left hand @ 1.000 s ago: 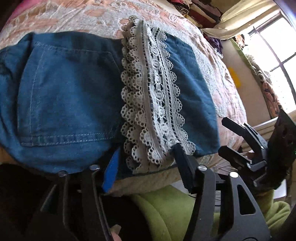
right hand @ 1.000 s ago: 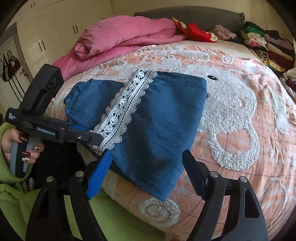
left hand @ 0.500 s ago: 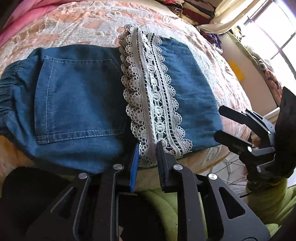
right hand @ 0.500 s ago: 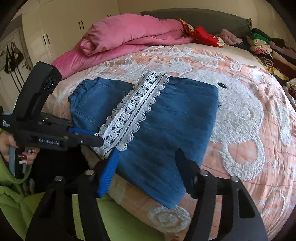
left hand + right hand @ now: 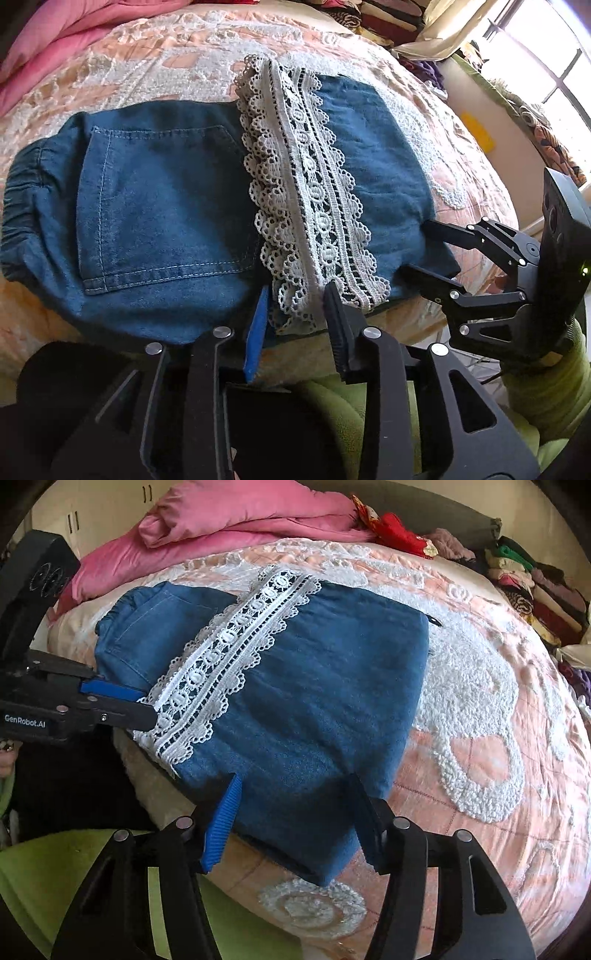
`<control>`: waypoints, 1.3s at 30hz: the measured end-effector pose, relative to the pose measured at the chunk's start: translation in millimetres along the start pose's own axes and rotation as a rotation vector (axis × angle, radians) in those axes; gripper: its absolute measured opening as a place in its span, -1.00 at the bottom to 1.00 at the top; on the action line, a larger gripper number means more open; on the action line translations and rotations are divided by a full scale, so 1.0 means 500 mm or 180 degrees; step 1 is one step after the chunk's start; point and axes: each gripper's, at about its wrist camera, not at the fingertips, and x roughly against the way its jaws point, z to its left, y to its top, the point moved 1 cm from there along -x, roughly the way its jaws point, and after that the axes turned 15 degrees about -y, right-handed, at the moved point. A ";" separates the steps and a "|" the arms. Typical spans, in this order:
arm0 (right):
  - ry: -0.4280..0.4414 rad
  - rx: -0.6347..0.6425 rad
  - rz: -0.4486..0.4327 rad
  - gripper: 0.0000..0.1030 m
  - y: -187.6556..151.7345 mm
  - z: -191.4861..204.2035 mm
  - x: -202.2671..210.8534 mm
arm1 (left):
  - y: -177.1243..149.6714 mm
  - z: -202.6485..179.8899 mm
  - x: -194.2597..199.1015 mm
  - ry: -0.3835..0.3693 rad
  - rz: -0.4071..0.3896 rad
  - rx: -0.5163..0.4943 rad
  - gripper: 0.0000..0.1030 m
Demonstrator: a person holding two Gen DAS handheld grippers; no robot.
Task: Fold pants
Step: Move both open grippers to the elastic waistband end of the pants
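Folded blue denim pants with a white lace band lie on the bed, near its front edge. My left gripper sits at the near end of the lace, and its jaws are opening. The lace end hangs loose between the blue pad and the black pad. In the right wrist view the pants fill the middle and the left gripper meets the lace from the left. My right gripper straddles the near denim edge with a gap at each pad. It also shows as the right gripper at the pants' right corner.
The peach bedspread with white tufted patterns stretches right and back. A pink quilt is bunched at the head of the bed. Stacked clothes lie at the far right. A green sleeve and the bed's edge are close below.
The left jaws pinched close around the lace end half a second ago and have since spread apart. The right gripper came down onto the near denim edge as its jaws narrowed.
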 end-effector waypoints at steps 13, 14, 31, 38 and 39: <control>0.0072 -0.0153 -0.0044 0.22 0.001 -0.016 0.034 | -0.001 0.004 0.029 0.0058 -0.0087 -0.0005 -0.31; 0.0074 -0.0166 -0.0054 0.25 -0.001 -0.018 0.039 | 0.000 0.004 0.030 0.0063 -0.0096 -0.0007 -0.30; 0.0032 -0.0336 -0.0141 0.84 0.016 -0.033 0.070 | 0.000 0.015 0.096 0.0310 -0.0376 -0.0026 0.59; 0.0022 -0.0341 -0.0251 0.91 0.031 -0.030 0.089 | 0.002 0.030 0.128 0.0459 -0.0487 0.0002 0.81; 0.0027 -0.0344 -0.0260 0.91 0.035 -0.030 0.090 | 0.001 0.033 0.133 0.0474 -0.0505 0.0015 0.81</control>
